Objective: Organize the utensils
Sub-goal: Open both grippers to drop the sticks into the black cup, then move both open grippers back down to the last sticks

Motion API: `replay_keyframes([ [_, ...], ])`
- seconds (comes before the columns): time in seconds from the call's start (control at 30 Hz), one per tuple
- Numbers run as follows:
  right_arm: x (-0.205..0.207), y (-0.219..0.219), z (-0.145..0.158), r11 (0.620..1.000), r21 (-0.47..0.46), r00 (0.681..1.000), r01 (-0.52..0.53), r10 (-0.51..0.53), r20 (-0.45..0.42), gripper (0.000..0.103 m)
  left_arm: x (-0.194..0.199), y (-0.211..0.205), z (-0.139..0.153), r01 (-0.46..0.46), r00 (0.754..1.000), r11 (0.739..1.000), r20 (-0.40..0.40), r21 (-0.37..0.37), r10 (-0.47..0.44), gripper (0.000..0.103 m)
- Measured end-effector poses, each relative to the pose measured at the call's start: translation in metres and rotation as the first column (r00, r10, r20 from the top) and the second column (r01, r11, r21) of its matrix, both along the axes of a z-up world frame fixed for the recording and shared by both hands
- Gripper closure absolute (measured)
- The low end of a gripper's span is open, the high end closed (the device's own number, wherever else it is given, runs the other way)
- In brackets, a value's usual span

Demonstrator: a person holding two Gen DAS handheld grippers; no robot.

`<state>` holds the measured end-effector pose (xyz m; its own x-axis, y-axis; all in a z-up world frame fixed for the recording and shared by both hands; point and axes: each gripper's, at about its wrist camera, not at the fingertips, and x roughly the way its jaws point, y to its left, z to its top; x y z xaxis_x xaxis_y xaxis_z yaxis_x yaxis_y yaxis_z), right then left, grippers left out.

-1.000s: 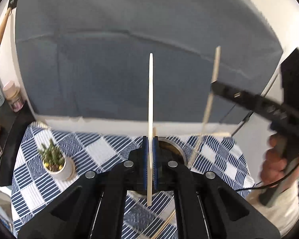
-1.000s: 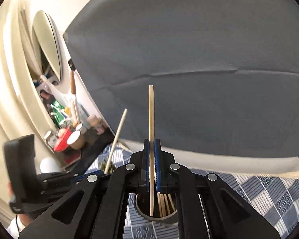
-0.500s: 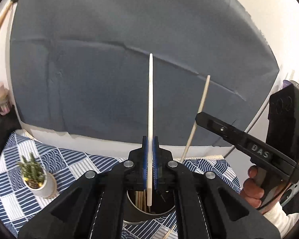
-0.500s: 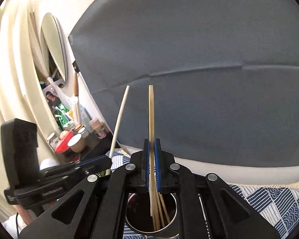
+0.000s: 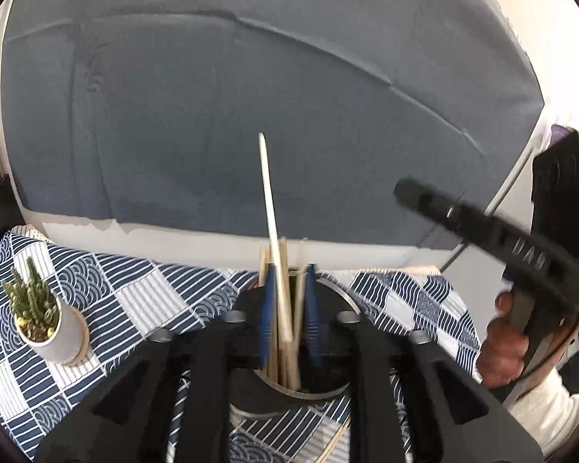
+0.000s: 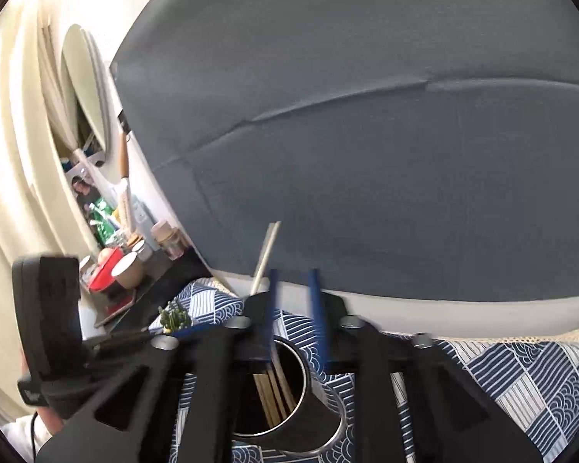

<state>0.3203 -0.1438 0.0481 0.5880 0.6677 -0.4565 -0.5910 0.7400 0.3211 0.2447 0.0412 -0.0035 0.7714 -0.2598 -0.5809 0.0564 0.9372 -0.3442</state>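
A dark metal cup (image 5: pixel 251 389) holding several wooden chopsticks (image 5: pixel 285 362) stands on the checked cloth right under both grippers. My left gripper (image 5: pixel 288 270) is over the cup's mouth and its jaws are opening. One pale chopstick (image 5: pixel 268 200) leans loose between its blue pads (image 5: pixel 267 308), with its lower end in the cup. The right gripper (image 6: pixel 293 274) hangs over the same cup (image 6: pixel 320 416), jaws opening, and nothing is between its pads (image 6: pixel 315 308). More chopsticks (image 6: pixel 274 389) rest inside. In the left wrist view the right gripper (image 5: pixel 405 193) shows blurred at the right.
A small potted succulent (image 5: pixel 42 320) stands at the left on the blue checked tablecloth (image 5: pixel 154 301). A loose chopstick (image 5: pixel 336 440) lies on the cloth in front of the cup. A grey backdrop (image 5: pixel 251 115) rises behind. Cluttered jars and bowls (image 6: pixel 112 266) fill a dark shelf at the left.
Both grippers have come down over the cup and their pads have parted. The right one's chopstick has dropped into the cup. The left one's chopstick has slid lower and now tilts.
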Motion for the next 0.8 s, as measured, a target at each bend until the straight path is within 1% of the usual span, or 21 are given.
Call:
replay_keyframes([
  [0.03,0.0,-0.004,0.002,1.0,0.013,1.0,0.015,-0.015,0.0,0.06,-0.004,0.0,-0.001,0.002,1.0,1.0,-0.003,0.012,-0.002,0.079],
  [0.07,0.0,-0.008,0.004,0.999,0.02,0.999,0.032,-0.032,0.003,0.053,-0.007,0.0,-0.001,0.002,1.0,1.0,-0.008,0.021,-0.001,0.074],
  [0.1,0.0,-0.013,0.006,0.998,0.024,0.999,0.05,-0.05,0.004,0.048,-0.009,0.0,-0.001,-0.001,1.0,1.0,-0.013,0.028,0.001,0.068],
  [0.13,0.0,-0.016,0.008,0.998,0.029,0.998,0.064,-0.064,0.002,0.045,-0.013,0.002,-0.001,-0.001,1.0,0.999,-0.016,0.033,0.002,0.066],
  [0.17,0.0,-0.021,0.01,0.996,0.039,0.997,0.082,-0.082,-0.001,0.038,-0.016,0.003,-0.001,0.001,1.0,0.999,-0.018,0.038,0.0,0.064],
  [0.2,0.0,-0.024,0.011,0.994,0.045,0.995,0.097,-0.097,-0.005,0.031,-0.018,0.004,-0.002,0.0,1.0,0.999,-0.026,0.045,0.001,0.059],
  [0.27,0.0,-0.032,0.014,0.989,0.056,0.991,0.133,-0.132,-0.021,0.027,-0.022,0.007,-0.003,-0.005,0.999,0.998,-0.032,0.056,0.007,0.053],
  [0.33,-0.002,-0.036,0.017,0.986,0.054,0.987,0.157,-0.156,-0.031,0.023,-0.026,0.011,-0.003,-0.007,0.999,0.998,-0.034,0.059,0.009,0.049],
  [0.4,-0.005,-0.038,0.02,0.981,0.036,0.981,0.192,-0.191,-0.034,0.017,-0.033,0.013,-0.001,-0.021,0.999,0.997,-0.035,0.073,0.023,0.04],
  [0.43,-0.009,-0.04,0.022,0.977,0.027,0.977,0.211,-0.21,-0.033,0.017,-0.037,0.014,0.0,-0.021,0.999,0.997,-0.033,0.079,0.023,0.037],
  [0.5,-0.018,-0.044,0.025,0.971,0.026,0.972,0.236,-0.235,-0.028,0.015,-0.043,0.015,0.002,-0.019,0.999,0.996,-0.035,0.092,0.022,0.025],
  [0.57,-0.026,-0.047,0.028,0.965,0.017,0.965,0.262,-0.262,-0.026,0.014,-0.051,0.016,0.003,-0.017,0.999,0.993,-0.035,0.115,0.021,0.023],
  [0.6,-0.029,-0.05,0.029,0.963,0.015,0.963,0.27,-0.269,-0.026,0.014,-0.052,0.016,0.003,-0.016,0.999,0.993,-0.039,0.118,0.021,0.018],
  [0.67,-0.036,-0.054,0.03,0.96,0.005,0.959,0.282,-0.281,-0.027,0.013,-0.056,0.018,0.0,-0.012,0.998,0.993,-0.06,0.117,0.019,0.015],
  [0.8,-0.054,-0.06,0.034,0.949,-0.031,0.95,0.312,-0.313,-0.011,0.013,-0.06,0.019,-0.009,0.018,0.995,0.994,-0.101,0.111,-0.007,0.012],
])
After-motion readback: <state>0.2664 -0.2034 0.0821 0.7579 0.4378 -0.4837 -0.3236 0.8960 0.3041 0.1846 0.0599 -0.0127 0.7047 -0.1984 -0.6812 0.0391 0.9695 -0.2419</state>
